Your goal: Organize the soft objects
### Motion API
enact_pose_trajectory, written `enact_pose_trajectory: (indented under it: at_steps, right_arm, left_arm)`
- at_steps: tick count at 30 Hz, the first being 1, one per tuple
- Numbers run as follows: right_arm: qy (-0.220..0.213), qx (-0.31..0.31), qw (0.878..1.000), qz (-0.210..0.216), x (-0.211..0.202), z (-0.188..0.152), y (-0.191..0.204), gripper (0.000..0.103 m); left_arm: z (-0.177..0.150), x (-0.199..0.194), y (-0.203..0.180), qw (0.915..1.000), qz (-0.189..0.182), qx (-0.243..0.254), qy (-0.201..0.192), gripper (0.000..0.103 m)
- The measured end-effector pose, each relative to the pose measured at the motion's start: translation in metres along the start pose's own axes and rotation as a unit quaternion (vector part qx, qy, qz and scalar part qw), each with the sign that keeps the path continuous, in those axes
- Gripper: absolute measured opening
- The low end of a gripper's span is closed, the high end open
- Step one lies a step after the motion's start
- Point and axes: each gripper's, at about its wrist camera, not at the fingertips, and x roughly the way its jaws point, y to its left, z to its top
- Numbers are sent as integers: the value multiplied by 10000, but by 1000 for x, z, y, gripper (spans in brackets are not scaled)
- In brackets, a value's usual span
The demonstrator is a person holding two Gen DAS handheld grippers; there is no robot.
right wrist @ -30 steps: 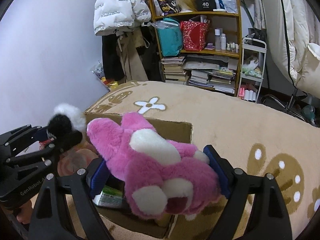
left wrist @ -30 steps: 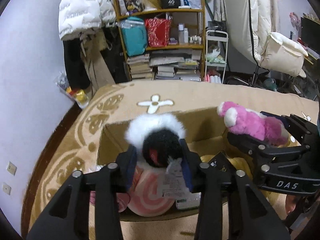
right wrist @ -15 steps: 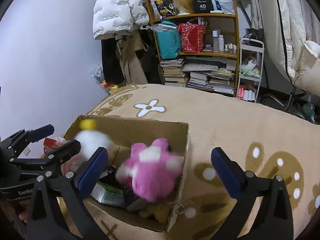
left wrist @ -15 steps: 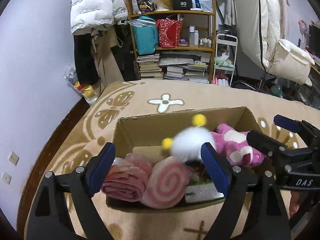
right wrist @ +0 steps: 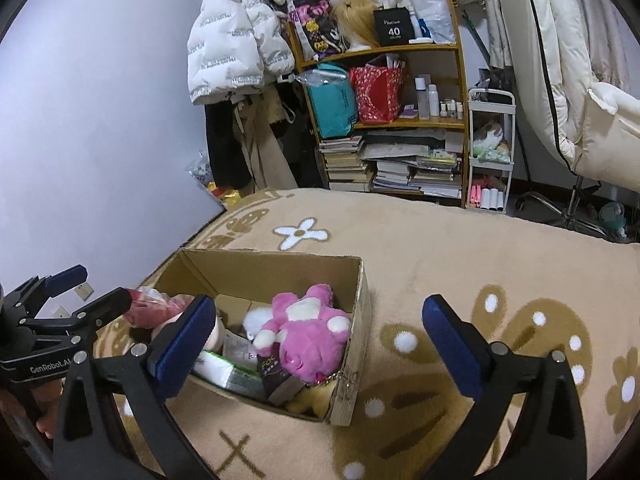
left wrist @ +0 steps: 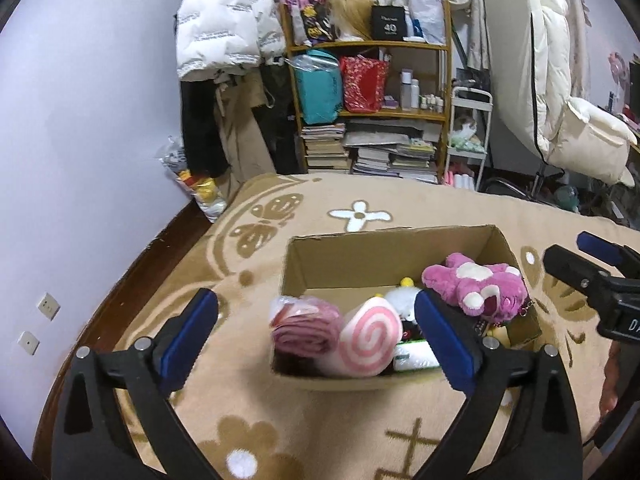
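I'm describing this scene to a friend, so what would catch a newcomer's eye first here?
The bright pink plush bear stands out, lying on top of the pile in the cardboard box on the tan rug. Beside it sits a pink swirl roll cushion, with both grippers open above.

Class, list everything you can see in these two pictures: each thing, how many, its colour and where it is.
cardboard box: one, brown, on rug
pink plush bear: one, pink and white, in box, right side
swirl cushion: one, pink and white, box front
rolled towel: one, pink, box front left
white plush: one, white with yellow, box middle
rug: one, beige with brown pattern
bookshelf: one, wooden, against the back wall
left gripper: open
right gripper: open
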Motion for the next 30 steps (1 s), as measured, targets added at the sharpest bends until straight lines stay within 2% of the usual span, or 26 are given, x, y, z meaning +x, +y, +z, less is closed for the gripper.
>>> enact_pose_trajectory:
  at_steps: [4, 10, 20, 30]
  right_arm:
    - [-66, -54, 9999, 81, -18, -1, 3, 103]
    - [-260, -100, 9996, 107, -48, -5, 6, 103]
    - [-506, -130, 9985, 173, -93, -23, 9, 103]
    - [-625, -258, 9976, 135, -115, -45, 12, 103]
  left_arm:
    - [-4, -22, 9, 9996, 258, -86, -75, 100]
    - [-15, -54, 18, 9992, 340, -107, -198, 100]
    - [-44, -102, 25, 9984, 260, -285, -404, 100]
    - [-72, -123, 17, 9978, 368, -92, -551, 100]
